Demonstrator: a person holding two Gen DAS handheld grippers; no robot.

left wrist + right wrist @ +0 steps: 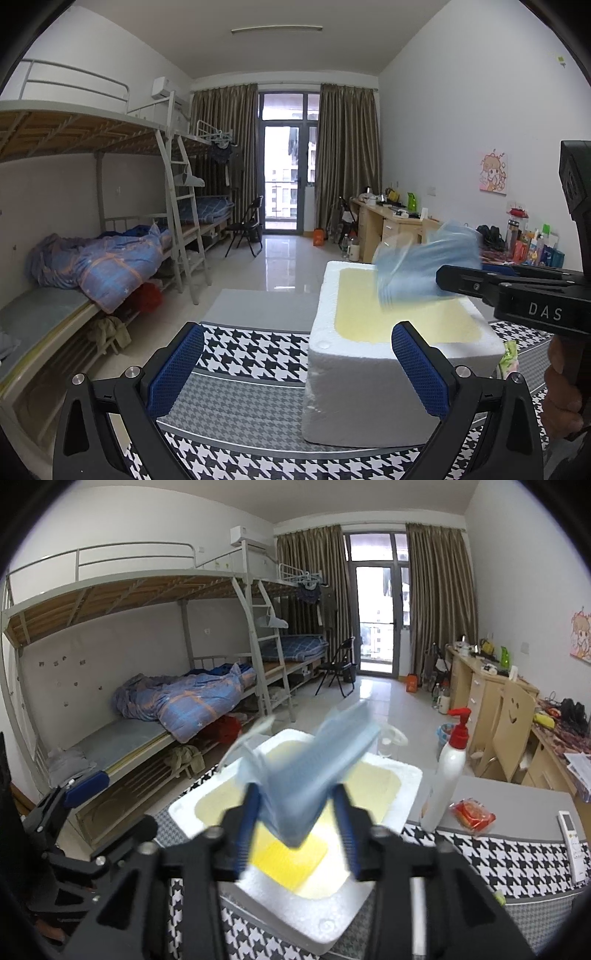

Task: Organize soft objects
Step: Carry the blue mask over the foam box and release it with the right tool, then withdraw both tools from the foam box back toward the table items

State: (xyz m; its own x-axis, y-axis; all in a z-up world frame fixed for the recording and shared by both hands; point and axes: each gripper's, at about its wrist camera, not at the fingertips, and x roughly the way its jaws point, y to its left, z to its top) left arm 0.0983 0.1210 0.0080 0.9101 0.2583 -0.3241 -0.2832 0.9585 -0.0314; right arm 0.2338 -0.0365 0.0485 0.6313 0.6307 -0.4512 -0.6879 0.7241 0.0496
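A white foam box (369,384) with a yellow inside stands on the houndstooth cloth (243,354); it also shows in the right wrist view (332,926). My right gripper (295,834) is above the box with a blurred stack of blue face masks (314,775) between its blue pads, which stand apart. From the left wrist view the right gripper (443,280) comes in from the right with the masks (424,266) over the box. My left gripper (297,369) is open and empty, left of the box; it also shows in the right wrist view (74,797).
A white pump bottle with a red top (447,771), a red packet (472,814) and a white remote (572,845) lie right of the box. A green packet (508,358) sits beside the box. Bunk beds stand left, desks right.
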